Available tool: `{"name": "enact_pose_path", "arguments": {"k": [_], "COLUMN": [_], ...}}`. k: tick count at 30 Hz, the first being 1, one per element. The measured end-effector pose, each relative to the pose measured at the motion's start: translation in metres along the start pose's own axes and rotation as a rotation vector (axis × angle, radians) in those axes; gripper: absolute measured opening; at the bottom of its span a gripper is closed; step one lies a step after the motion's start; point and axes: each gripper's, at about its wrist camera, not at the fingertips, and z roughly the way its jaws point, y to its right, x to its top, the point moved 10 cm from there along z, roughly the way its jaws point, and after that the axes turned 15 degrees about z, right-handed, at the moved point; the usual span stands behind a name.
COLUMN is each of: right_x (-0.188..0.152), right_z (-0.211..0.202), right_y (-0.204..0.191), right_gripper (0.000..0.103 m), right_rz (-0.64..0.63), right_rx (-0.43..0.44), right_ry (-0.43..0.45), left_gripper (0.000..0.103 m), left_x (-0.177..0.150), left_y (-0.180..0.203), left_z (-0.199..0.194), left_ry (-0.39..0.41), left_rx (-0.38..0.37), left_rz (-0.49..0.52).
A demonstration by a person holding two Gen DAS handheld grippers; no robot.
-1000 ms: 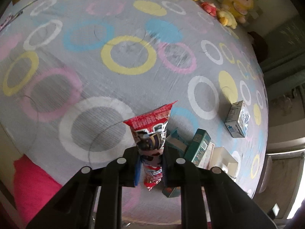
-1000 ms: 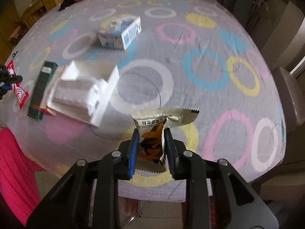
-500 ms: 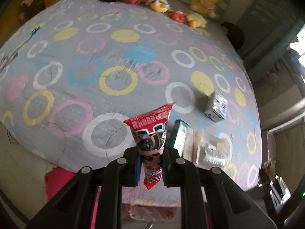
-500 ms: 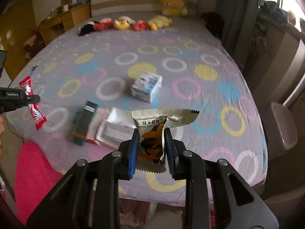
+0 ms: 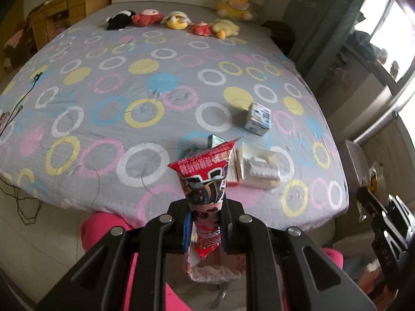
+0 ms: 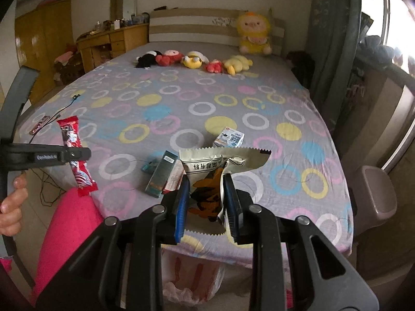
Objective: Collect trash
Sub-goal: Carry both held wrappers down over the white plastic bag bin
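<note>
I had pulled both claws back off the wide bed with its grey cover of coloured rings (image 6: 166,96) — a second earlier the cameras looked straight down onto the cloth, and by this moment they took in the whole room from beyond the foot edge. I judged that to mean the picking was done for this pair and the drop came next.

Below the mattress edge stood a bin lined with a thin pink-and-white plastic bag (image 6: 192,282), showing in both views just under my fingers.

My right claw (image 6: 206,202) was clenched on a crumpled white snack packet with an orange figure and zigzag ends (image 6: 207,181), held upright between the blue pads. My left claw (image 5: 205,223) was clamped around the lower part of a long red snack wrapper with cartoon print (image 5: 205,178), its tail hanging down toward the bag.

On the cover lay a flat white paper box (image 5: 259,168), a dark green carton (image 6: 162,173) beside it, and a small blue-and-white milk carton (image 6: 229,138) a little farther up — trash not yet collected, I judged.

A row of plush toys (image 6: 193,61) sat near the striped headboard (image 6: 194,28), a wooden desk (image 6: 109,41) at the left, and a grey-green curtain (image 6: 332,51) at the right.
</note>
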Motion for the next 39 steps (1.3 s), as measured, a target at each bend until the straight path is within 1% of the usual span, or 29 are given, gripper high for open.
{"name": "enact_pose_path", "arguments": {"k": [5, 11, 15, 18, 24, 27, 31, 39], "right_x": [-0.02, -0.046, -0.061, -0.069, -0.087, -0.1, -0.118, -0.143], "right_z": [-0.018, -0.029, -0.03, -0.031, -0.024, -0.014, 0.002, 0.027], "right_y": [-0.01, -0.016, -0.016, -0.015, -0.014, -0.013, -0.009, 0.006], "right_gripper": [0.026, 0.026, 0.026, 0.026, 0.026, 0.026, 0.026, 0.026], "right_rz": [-0.003, 0.03, 0.059, 0.059, 0.082, 0.093, 0.112, 0.165], "right_rx": [0.011, 0.036, 0.048, 0.036, 0.04, 0.039, 0.039, 0.028], "right_ry": [-0.001, -0.023, -0.043, -0.049, -0.083, -0.112, -0.159, -0.227], "left_gripper": [0.017, 0.017, 0.017, 0.017, 0.017, 0.017, 0.017, 0.017], "left_x": [-0.021, -0.052, -0.065, -0.074, -0.093, -0.103, -0.115, -0.135], "left_y": [0.023, 0.048, 0.059, 0.066, 0.079, 0.084, 0.089, 0.095], "left_z": [-0.011, -0.008, -0.004, 0.002, 0.022, 0.033, 0.049, 0.081], "left_ry": [0.001, -0.035, -0.048, -0.061, -0.11, -0.13, -0.163, -0.212], "left_rx": [-0.009, -0.035, -0.024, -0.02, -0.042, -0.05, -0.066, -0.068], "left_rz": [0.06, 0.096, 0.117, 0.136, 0.161, 0.172, 0.174, 0.159]}}
